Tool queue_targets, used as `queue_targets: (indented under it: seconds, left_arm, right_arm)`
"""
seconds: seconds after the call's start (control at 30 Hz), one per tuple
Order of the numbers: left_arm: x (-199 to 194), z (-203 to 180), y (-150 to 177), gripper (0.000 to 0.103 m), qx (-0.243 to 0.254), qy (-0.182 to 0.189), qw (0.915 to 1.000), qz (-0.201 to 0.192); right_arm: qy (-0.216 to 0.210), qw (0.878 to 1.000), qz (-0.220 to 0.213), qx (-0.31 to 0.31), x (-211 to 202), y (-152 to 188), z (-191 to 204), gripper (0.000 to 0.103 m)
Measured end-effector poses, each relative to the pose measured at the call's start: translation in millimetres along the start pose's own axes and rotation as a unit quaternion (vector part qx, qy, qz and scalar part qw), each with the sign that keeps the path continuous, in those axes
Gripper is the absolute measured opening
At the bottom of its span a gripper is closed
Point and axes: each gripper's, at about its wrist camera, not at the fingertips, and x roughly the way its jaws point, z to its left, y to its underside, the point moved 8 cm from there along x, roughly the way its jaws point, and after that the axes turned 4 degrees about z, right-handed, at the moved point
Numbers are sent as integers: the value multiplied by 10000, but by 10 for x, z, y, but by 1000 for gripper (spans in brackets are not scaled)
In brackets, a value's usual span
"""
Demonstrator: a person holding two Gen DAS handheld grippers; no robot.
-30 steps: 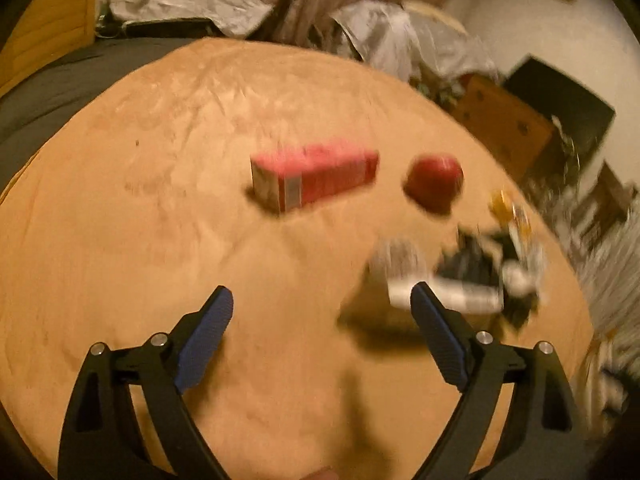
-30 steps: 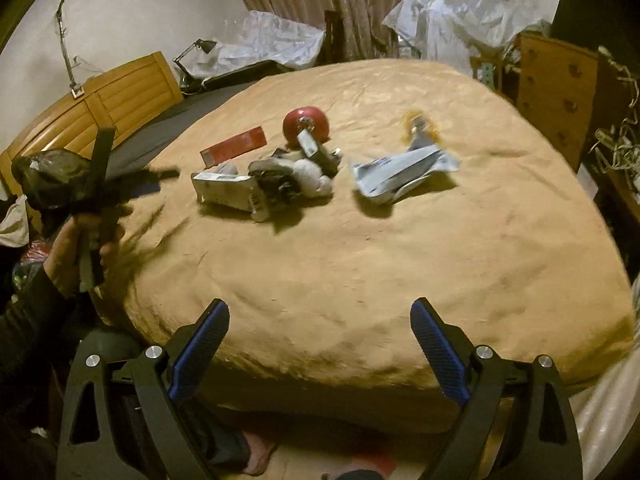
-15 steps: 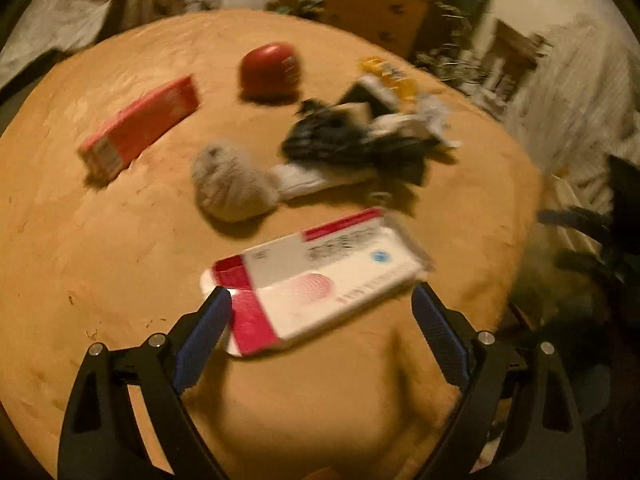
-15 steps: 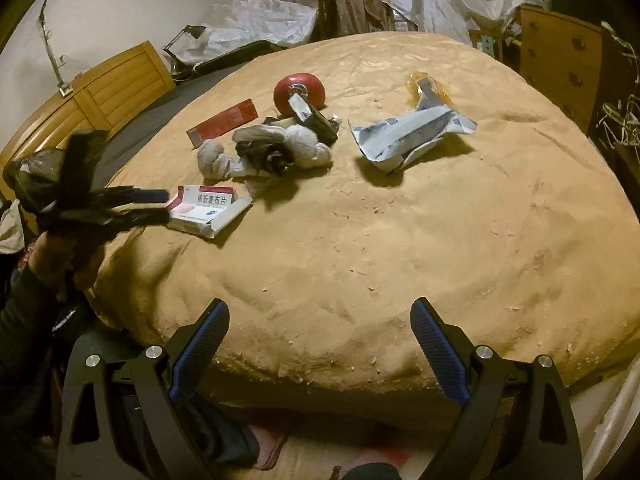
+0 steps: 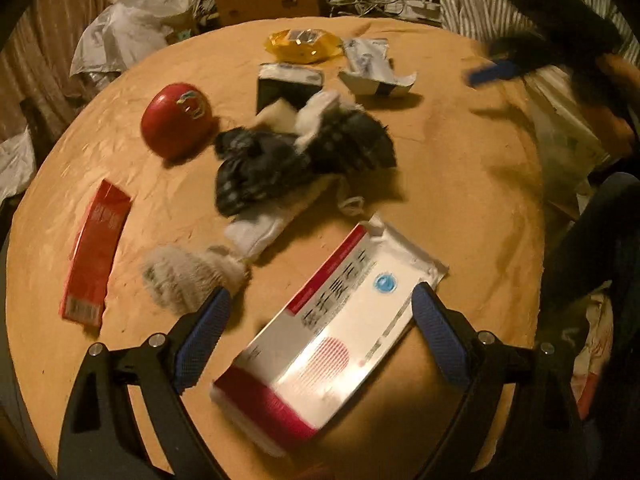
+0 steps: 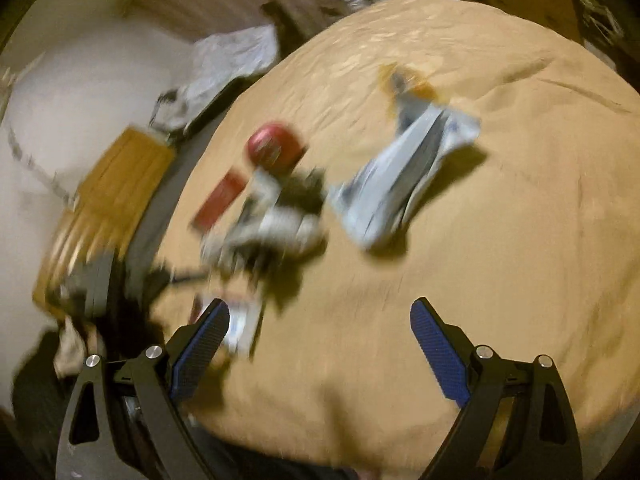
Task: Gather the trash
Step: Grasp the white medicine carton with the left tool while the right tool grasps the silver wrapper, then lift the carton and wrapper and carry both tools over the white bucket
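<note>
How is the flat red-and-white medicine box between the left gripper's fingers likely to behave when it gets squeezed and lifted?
The red-and-white box looks like thin, flattened cardboard with a torn far end, so it is probably light and may buckle under the open left gripper. Its glossy face could slip a little. Lying flat on the soft orange blanket, it should not roll.
</note>
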Motion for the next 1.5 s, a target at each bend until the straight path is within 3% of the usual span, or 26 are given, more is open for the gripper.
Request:
queue_targets:
  seconds: [0.17,0.4,0.5,0.6,0.7,0.87,0.93,1.03,1.1,1.17,1.23,1.3,1.5]
  left_arm:
    - [35,-68,-14,88,1,122,9999,-86]
    - [141,-147,-52,90,104,250,9996,-53]
    - [227,-235,12,76,136,481,9986,193]
    - [221,-263,91,69,-71,495,9986,195]
    - [144,-207,168,59,-660,513,9963,190]
    - [21,-158,301,58,-1877,244,9818,143]
    - [31,-173,328,59,-2186,-143,9756,159]
    - [108,-207,264,64,-2299,-482,9720,94]
    - [155,-204,244,71,-2361,-705,9691,87]
    - [174,-198,199,74,-2481,-906,9645,31]
    - [184,-180,197,75,-2704,-896,9586,-27]
    - [171,-150,225,76,-2802,-944,9553,-15]
    - [145,-190,281,73,-3080,-906,9471,4]
  right_arm:
    - [406,9956,48,840,348,-691,-279,92]
    - [909,9917,326,852,756,-965,-387,90]
    - [1135,9915,283,565,742,-955,-346,51]
    - [967,9948,203,241,593,-834,-308,43]
    - [1008,9943,171,-297,384,-719,-188,39]
    - [1534,9695,444,-1860,62,-457,204,39]
    - [1469,9580,897,-2292,59,-288,331,39]
    - [1468,9400,1582,-2641,213,-17,367,40]
    - [1582,9349,1780,-2632,368,41,309,42]
    - [1625,9403,1737,-2433,459,22,252,43]
    - [1442,9562,1547,-2023,486,-41,212,45]
    - [1398,9632,1409,-1814,469,-43,186,47]
    - [1456,9693,1152,-1612,506,60,224,59]
